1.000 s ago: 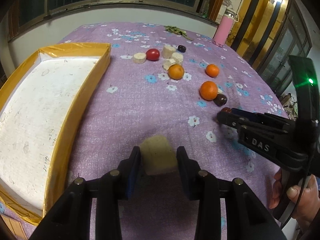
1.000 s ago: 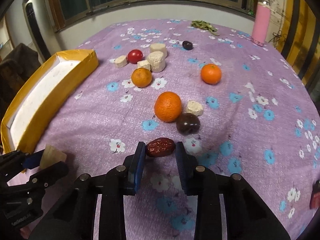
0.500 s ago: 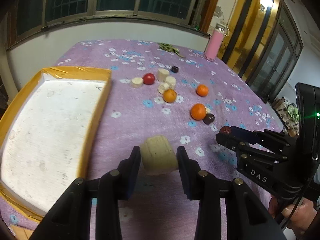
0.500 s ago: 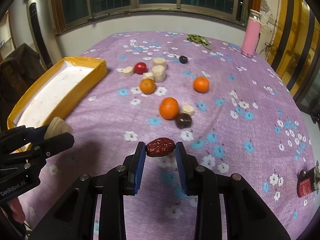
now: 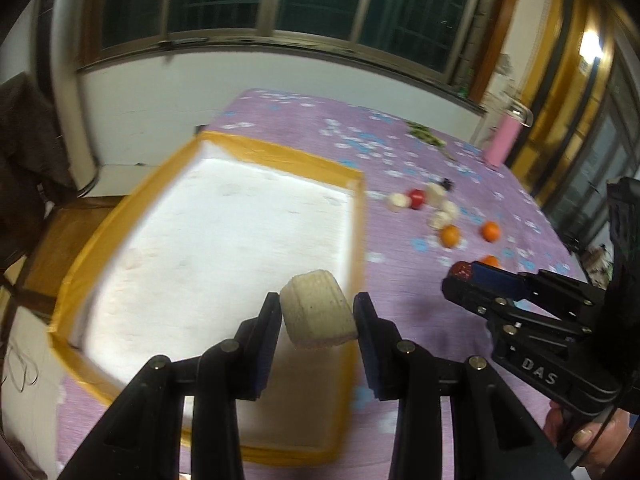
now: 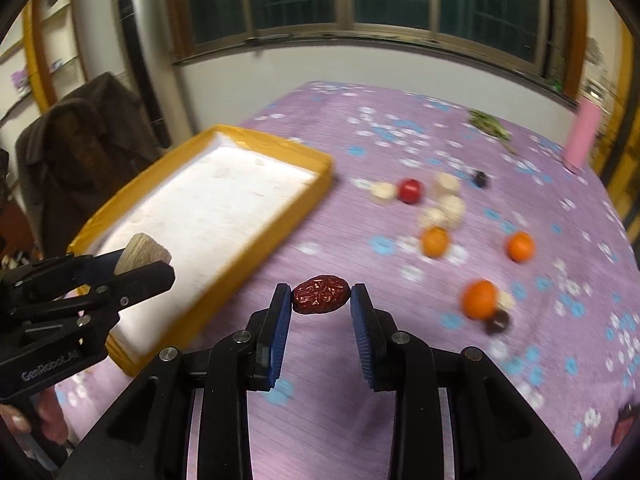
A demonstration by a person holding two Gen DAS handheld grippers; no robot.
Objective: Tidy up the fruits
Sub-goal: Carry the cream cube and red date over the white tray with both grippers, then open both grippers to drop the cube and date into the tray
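My left gripper (image 5: 318,312) is shut on a pale beige fruit chunk (image 5: 318,314) and holds it in the air above the near right corner of the yellow-rimmed white tray (image 5: 356,216). My right gripper (image 6: 320,300) is shut on a wrinkled red date (image 6: 320,294), raised above the purple cloth just right of the tray (image 6: 296,212). Each gripper shows in the other's view: the right one (image 5: 460,276) with the date, the left one (image 6: 148,264) with the chunk.
On the purple flowered cloth (image 6: 400,420) lie several oranges (image 6: 480,298), pale chunks (image 6: 446,184), a red fruit (image 6: 410,190) and dark fruits (image 6: 498,322). A pink bottle (image 6: 582,138) stands at the far right. A chair with a dark coat (image 6: 84,140) stands left of the table.
Both grippers have risen and swung left toward the tray with their fruit still held. The left gripper now hangs over the tray's near right corner.
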